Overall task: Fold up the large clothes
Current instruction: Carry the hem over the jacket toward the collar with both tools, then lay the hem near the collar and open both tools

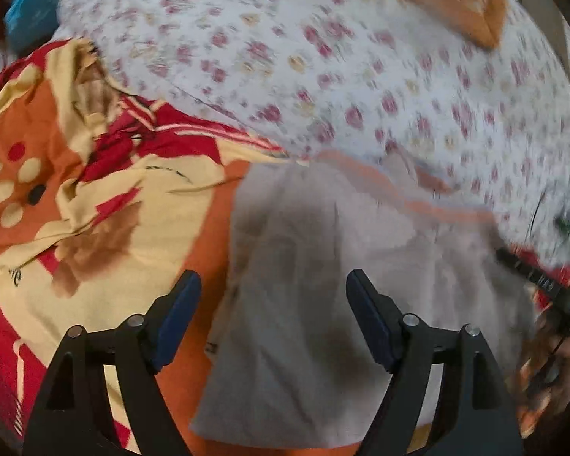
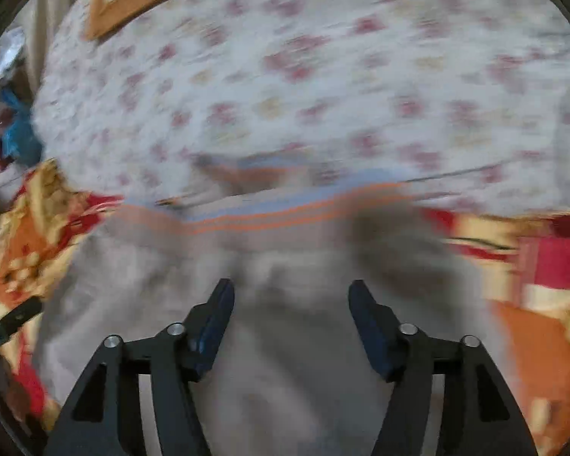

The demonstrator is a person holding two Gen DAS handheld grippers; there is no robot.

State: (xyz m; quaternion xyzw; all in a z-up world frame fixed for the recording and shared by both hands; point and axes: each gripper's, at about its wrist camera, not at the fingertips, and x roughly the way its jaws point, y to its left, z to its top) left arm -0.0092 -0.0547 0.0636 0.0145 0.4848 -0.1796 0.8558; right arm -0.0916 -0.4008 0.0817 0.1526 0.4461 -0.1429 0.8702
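A grey garment [image 1: 323, 266] with orange and blue stripes along its far edge lies on the bed; it also shows blurred in the right wrist view [image 2: 285, 304]. My left gripper [image 1: 273, 285] is open and empty above the garment's left part, its left finger over the orange bedding. My right gripper [image 2: 290, 292] is open and empty above the garment's middle. The other gripper shows at the right edge of the left wrist view [image 1: 543, 285].
A red, orange and cream patterned bedsheet [image 1: 76, 190] lies crumpled left of the garment and also shows on the right in the right wrist view [image 2: 532, 285]. A white floral sheet [image 1: 342, 57] covers the far side. A blue object [image 1: 26, 11] lies far left.
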